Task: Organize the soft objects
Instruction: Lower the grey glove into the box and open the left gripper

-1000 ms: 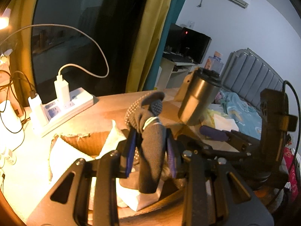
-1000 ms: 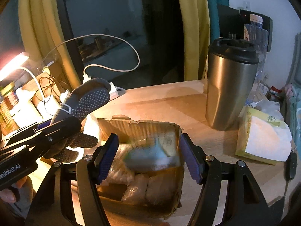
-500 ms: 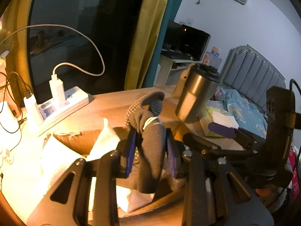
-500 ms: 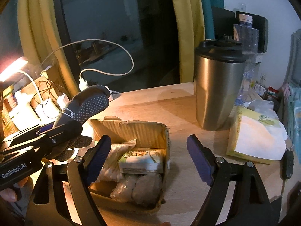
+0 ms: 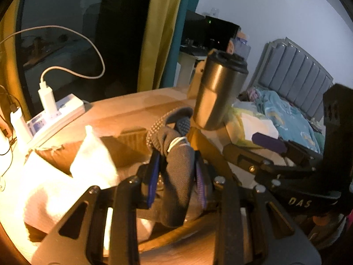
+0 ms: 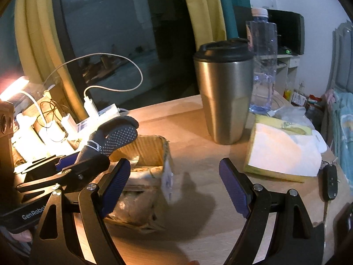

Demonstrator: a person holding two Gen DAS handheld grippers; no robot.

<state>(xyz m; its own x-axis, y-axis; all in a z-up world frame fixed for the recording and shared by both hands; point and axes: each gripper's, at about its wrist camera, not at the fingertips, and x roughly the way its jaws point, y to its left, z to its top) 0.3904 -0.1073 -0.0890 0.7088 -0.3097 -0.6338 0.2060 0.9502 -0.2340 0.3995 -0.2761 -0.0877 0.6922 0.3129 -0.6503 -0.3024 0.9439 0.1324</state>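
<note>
My left gripper is shut on a rolled pair of dark grey grip-dot socks and holds it over the open cardboard box. The socks also show in the right wrist view, above the box, which holds several soft packets. My right gripper is open and empty, just right of the box and above the wooden table. It shows in the left wrist view to the right.
A steel tumbler stands behind, with a water bottle beyond it. A tissue pack and a car key lie at right. A power strip with chargers sits at left.
My right gripper let a light packet drop into the box, opened wide, and has moved right, away from the box. My left gripper still holds the socks over the box.
</note>
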